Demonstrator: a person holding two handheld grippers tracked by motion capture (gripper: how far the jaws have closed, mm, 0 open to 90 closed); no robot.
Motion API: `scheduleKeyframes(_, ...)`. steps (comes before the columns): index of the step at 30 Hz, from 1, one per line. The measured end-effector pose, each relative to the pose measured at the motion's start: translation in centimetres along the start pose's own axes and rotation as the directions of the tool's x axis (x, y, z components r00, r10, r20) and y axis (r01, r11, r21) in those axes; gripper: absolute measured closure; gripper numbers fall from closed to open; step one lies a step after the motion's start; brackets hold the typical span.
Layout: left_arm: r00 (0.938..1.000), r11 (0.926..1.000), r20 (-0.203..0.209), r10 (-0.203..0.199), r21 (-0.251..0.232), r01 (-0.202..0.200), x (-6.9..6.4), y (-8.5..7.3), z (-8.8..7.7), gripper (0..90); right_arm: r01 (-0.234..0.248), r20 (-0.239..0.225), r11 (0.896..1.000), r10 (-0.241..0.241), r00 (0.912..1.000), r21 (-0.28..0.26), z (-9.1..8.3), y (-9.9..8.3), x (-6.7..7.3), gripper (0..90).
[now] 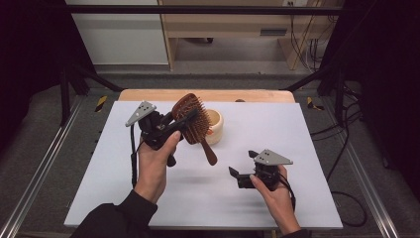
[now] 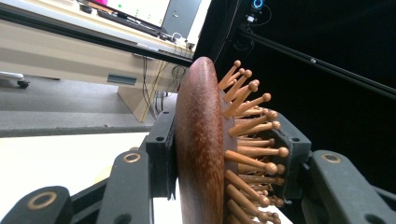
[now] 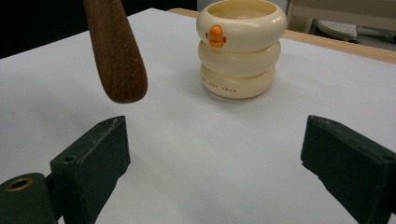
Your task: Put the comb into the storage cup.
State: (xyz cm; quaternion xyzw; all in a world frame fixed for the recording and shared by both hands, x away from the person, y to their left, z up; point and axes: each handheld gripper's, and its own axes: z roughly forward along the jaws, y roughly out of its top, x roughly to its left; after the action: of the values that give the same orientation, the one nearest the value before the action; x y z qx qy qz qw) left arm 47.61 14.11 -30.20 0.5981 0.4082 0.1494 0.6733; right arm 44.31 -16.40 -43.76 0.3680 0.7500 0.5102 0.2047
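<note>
Clamping wooden hairbrush (image 1: 191,118) head, L gripper (image 1: 184,120); R gripper (image 1: 242,168) jaws wide apart, empty.

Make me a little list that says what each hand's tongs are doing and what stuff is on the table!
left tongs: shut on the wooden hairbrush, one pad on its smooth back, one among the bristles
hairbrush: held up off the table, handle hanging down
right tongs: open, nothing between them, low over the table
cup: cream, made of stacked rings, orange mark near the rim, standing upright
table: white sheet on a wooden top
</note>
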Motion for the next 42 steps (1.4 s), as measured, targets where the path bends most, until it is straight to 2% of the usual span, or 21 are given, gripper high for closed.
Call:
scheduleKeyframes(7,0.9998,0.9998,0.001,0.020,-0.005,-0.020,-0.1,1.4,0.5,51.6,-0.006,0.004,1.000,0.006,1.0000,-0.006,-0.2,0.0,-0.2,8.0)
scheduleKeyframes(18,0.9999,0.9997,-0.010,0.003,-0.025,-0.003,0.2,3.5,1.4,51.6,-0.007,0.002,1.000,0.007,1.0000,-0.003,0.0,-0.1,-0.2,8.0)
scheduleKeyframes(24,0.9997,0.9994,-0.015,-0.019,-0.029,0.018,0.7,4.1,1.6,51.6,-0.012,-0.002,1.000,0.012,0.9999,-0.007,0.0,-0.1,-0.2,7.8)
scheduleKeyframes(42,0.9995,0.9991,-0.030,0.008,-0.041,-0.009,1.2,5.7,1.7,51.6,-0.013,-0.004,1.000,0.013,0.9999,-0.006,0.1,-0.2,-0.2,7.9)
